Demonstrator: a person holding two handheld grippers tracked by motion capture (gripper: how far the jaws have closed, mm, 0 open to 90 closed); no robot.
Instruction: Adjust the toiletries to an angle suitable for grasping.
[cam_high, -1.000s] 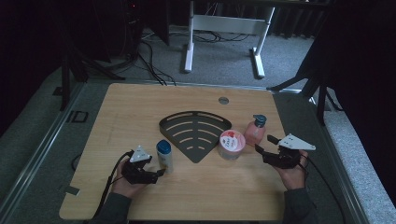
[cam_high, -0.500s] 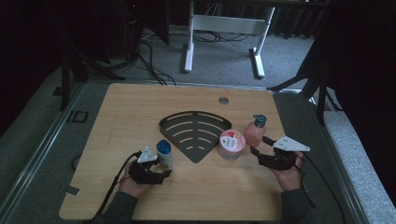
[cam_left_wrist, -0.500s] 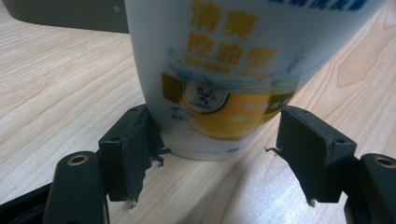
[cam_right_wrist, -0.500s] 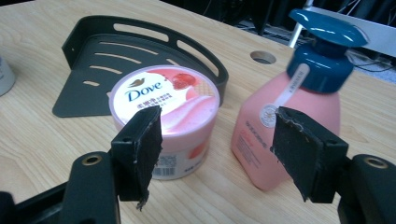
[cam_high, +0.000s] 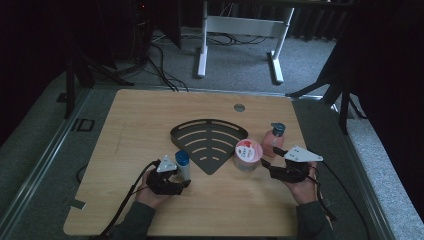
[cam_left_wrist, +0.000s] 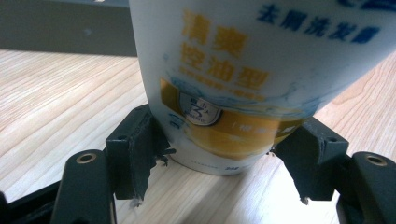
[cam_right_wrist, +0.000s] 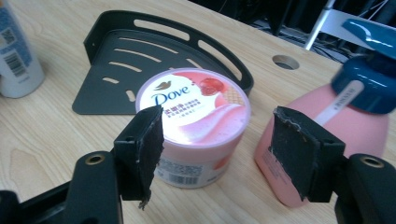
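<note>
My left gripper (cam_high: 176, 176) sat low on the table (cam_high: 135, 125), its jaws set close on either side of the base of the white shampoo bottle (cam_left_wrist: 243, 79); the pads looked to be at or just against its sides, though I could not tell for sure that they pressed it. The bottle (cam_high: 183, 164) stood upright with its blue cap on top, just beside the near left edge of the black corner rack (cam_high: 209, 142). My right gripper (cam_high: 272, 167) hung with its jaws spread wide and nothing between them. Just ahead of it stood the pink tub (cam_right_wrist: 198, 128), lid up, with the pink pump bottle (cam_right_wrist: 327, 126) close beside it. Beyond the tub lay the rack (cam_right_wrist: 154, 56), flat on the wood.
</note>
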